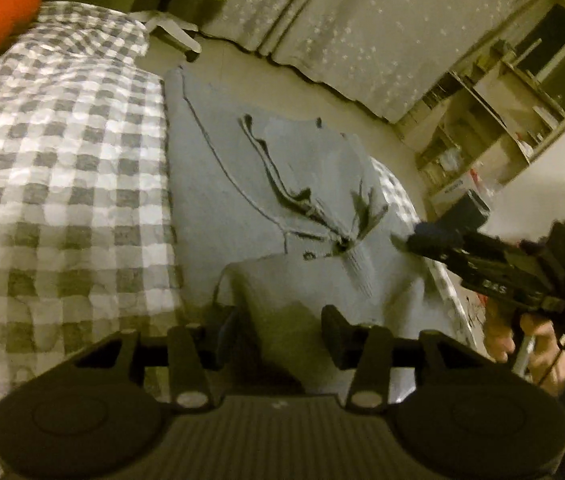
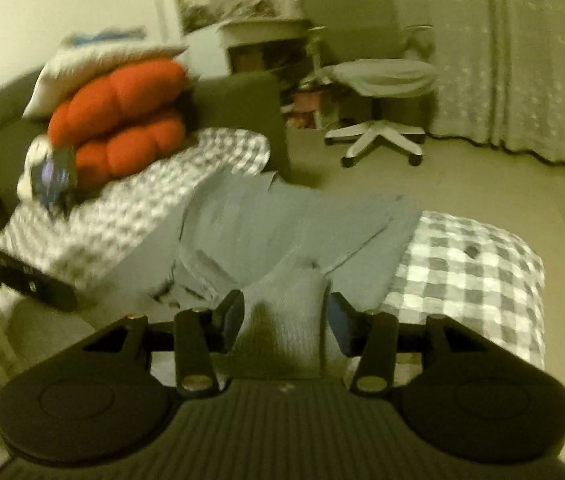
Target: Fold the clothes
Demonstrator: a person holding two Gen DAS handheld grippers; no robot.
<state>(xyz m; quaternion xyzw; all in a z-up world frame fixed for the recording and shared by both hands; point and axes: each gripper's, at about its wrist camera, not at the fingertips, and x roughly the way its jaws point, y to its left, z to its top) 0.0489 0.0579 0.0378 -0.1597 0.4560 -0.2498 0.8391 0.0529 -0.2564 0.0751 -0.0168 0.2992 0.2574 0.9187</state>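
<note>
A light grey knitted garment point(image 1: 242, 184) lies spread on the checked bedcover point(image 1: 62, 160), with dark-edged folds near its middle. My left gripper point(image 1: 278, 320) stands open over its near edge, and a raised fold of the grey cloth sits loosely between the fingers. My right gripper point(image 2: 284, 308) is open too, with a hump of the same garment point(image 2: 282, 220) between its pads. In the left wrist view, the right gripper point(image 1: 414, 240) reaches onto the garment's right side, held by a hand point(image 1: 522, 344). The left gripper's dark body point(image 2: 42, 288) shows at the left of the right wrist view.
Orange cushions point(image 2: 122, 120) and a white pillow point(image 2: 94, 64) are stacked at the head of the bed, with a blurred dark object point(image 2: 52, 178) beside them. A white office chair point(image 2: 378, 76) stands on the floor by the curtains point(image 1: 362, 40). Open shelves point(image 1: 502, 120) line the right wall.
</note>
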